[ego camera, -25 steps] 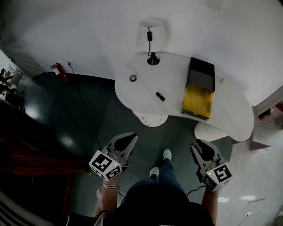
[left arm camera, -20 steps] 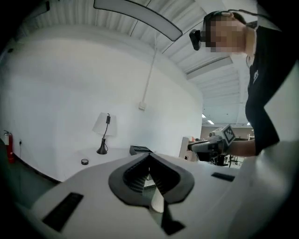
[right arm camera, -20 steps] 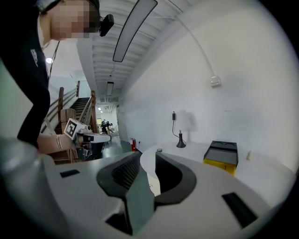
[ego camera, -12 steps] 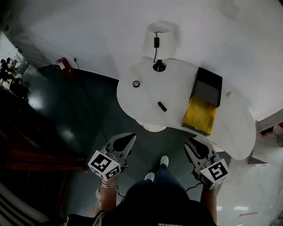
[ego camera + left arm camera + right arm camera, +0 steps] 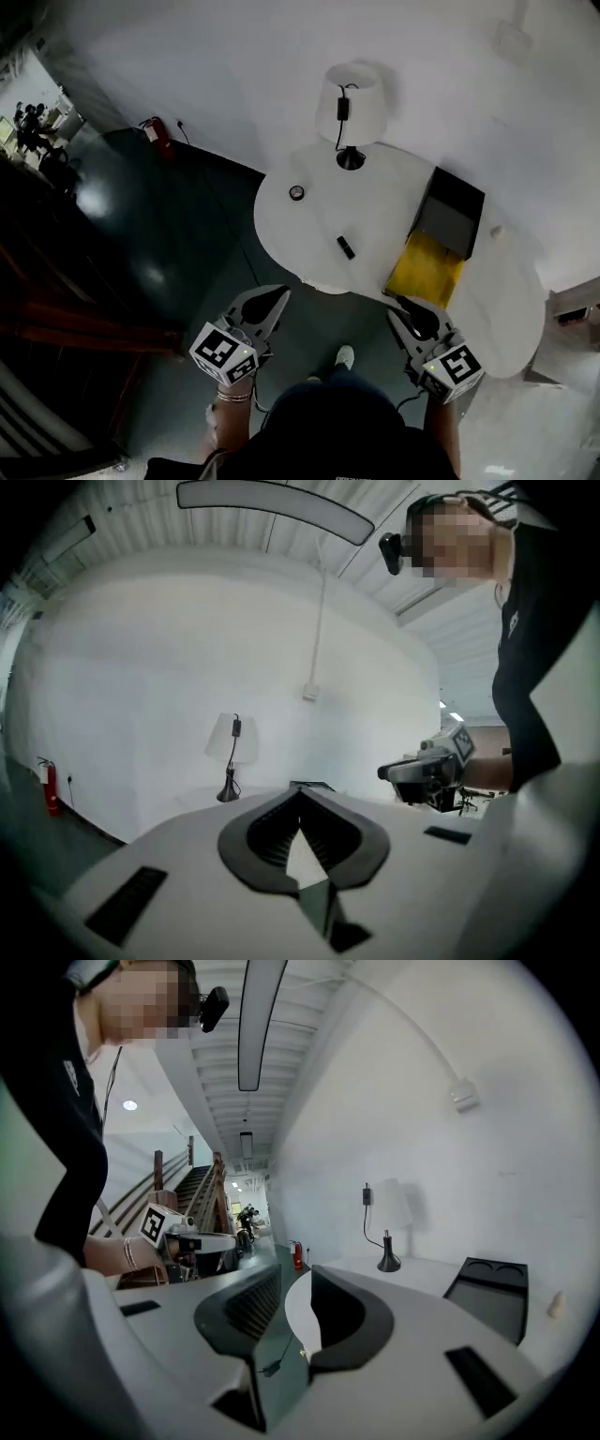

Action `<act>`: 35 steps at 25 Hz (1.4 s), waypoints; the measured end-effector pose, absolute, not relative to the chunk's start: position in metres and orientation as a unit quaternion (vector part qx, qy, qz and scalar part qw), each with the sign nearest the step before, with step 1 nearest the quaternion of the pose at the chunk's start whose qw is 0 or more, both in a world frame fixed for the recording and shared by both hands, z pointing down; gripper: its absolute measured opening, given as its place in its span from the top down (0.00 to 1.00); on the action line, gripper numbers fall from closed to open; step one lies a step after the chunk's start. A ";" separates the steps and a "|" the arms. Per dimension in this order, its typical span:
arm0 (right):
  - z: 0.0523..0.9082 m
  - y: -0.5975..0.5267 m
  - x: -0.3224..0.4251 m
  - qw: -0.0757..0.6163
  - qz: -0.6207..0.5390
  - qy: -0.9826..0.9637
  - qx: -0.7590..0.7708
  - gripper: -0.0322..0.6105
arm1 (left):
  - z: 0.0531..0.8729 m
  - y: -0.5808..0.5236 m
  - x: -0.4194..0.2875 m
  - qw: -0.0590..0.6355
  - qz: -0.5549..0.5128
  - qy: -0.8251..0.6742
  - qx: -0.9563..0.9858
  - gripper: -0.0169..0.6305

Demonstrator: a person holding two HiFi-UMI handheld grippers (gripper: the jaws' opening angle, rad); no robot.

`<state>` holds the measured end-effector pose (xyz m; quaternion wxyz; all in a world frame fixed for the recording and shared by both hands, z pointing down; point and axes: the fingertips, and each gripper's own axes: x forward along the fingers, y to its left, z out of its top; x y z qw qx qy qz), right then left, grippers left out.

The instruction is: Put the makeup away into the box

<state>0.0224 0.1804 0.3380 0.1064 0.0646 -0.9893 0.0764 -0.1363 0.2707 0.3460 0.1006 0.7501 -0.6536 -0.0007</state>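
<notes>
Approach stage, judged from the layout: both tools are short of the white, round-edged table [image 5: 309,225], and no item has been picked up. The left gripper [image 5: 279,294], at lower left of the head view, has its jaws closed together with nothing between them. The right gripper [image 5: 401,307], at lower right, has its jaws apart and empty. The makeup lies on the bare tabletop: a small black stick-shaped item [image 5: 346,247] at frame centre and a small round, dark-rimmed item [image 5: 296,192] above and left of it, the two well apart. Their exact type cannot be confirmed at this distance. The open box with the black raised lid and yellow lower section [image 5: 424,270] sits right of centre, near the table's front edge. The yellow section looks bare, and no makeup is visible in it. A table lamp with a white shade and black base [image 5: 349,105] stands at upper centre, clear of the working area. Recommended: bring the open right gripper to the black stick first and set the jaws across its narrow width. Close squarely so that it does not roll. The left gripper must open before it reaches the round item.
</notes>
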 end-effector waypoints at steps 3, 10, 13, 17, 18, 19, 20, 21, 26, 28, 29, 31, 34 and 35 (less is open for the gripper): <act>0.338 0.168 0.022 0.103 0.082 -0.990 0.051 0.78 | 0.346 0.263 -0.138 0.103 0.000 -0.668 0.737 0.96; 0.355 0.145 0.022 0.114 0.093 -0.988 0.033 0.82 | 0.351 0.248 -0.135 0.107 0.010 -0.687 0.719 0.96; 0.360 0.139 0.020 0.117 0.103 -0.987 0.029 0.83 | 0.355 0.242 -0.137 0.114 0.014 -0.690 0.715 0.96; 0.365 0.129 0.012 0.125 0.106 -0.986 0.026 0.83 | 0.359 0.231 -0.146 0.117 0.024 -0.692 0.712 0.96; 0.367 0.126 0.010 0.126 0.109 -0.986 0.029 0.83 | 0.360 0.227 -0.149 0.117 0.027 -0.691 0.712 0.96; 0.370 0.122 0.008 0.128 0.116 -0.984 0.034 0.83 | 0.360 0.223 -0.153 0.118 0.029 -0.691 0.713 0.96; 0.374 0.117 0.007 0.131 0.125 -0.983 0.040 0.83 | 0.361 0.218 -0.157 0.119 0.029 -0.690 0.714 0.96; 0.377 0.112 0.005 0.134 0.135 -0.981 0.047 0.84 | 0.362 0.213 -0.160 0.120 0.029 -0.688 0.715 0.96; 0.384 0.093 -0.013 0.141 0.153 -0.976 0.061 0.84 | 0.367 0.184 -0.181 0.121 0.055 -0.673 0.727 0.96; 0.386 0.086 -0.023 0.145 0.155 -0.975 0.063 0.84 | 0.371 0.173 -0.189 0.123 0.068 -0.665 0.733 0.96; 0.387 0.083 -0.028 0.146 0.156 -0.975 0.063 0.84 | 0.375 0.167 -0.193 0.126 0.074 -0.660 0.737 0.96; 0.389 0.077 -0.037 0.149 0.158 -0.974 0.064 0.84 | 0.381 0.156 -0.201 0.136 0.084 -0.649 0.744 0.96; 0.390 0.067 -0.051 0.156 0.164 -0.972 0.069 0.84 | 0.387 0.140 -0.212 0.149 0.089 -0.632 0.755 0.96; 0.391 0.063 -0.055 0.158 0.170 -0.970 0.074 0.84 | 0.389 0.134 -0.215 0.152 0.089 -0.625 0.760 0.96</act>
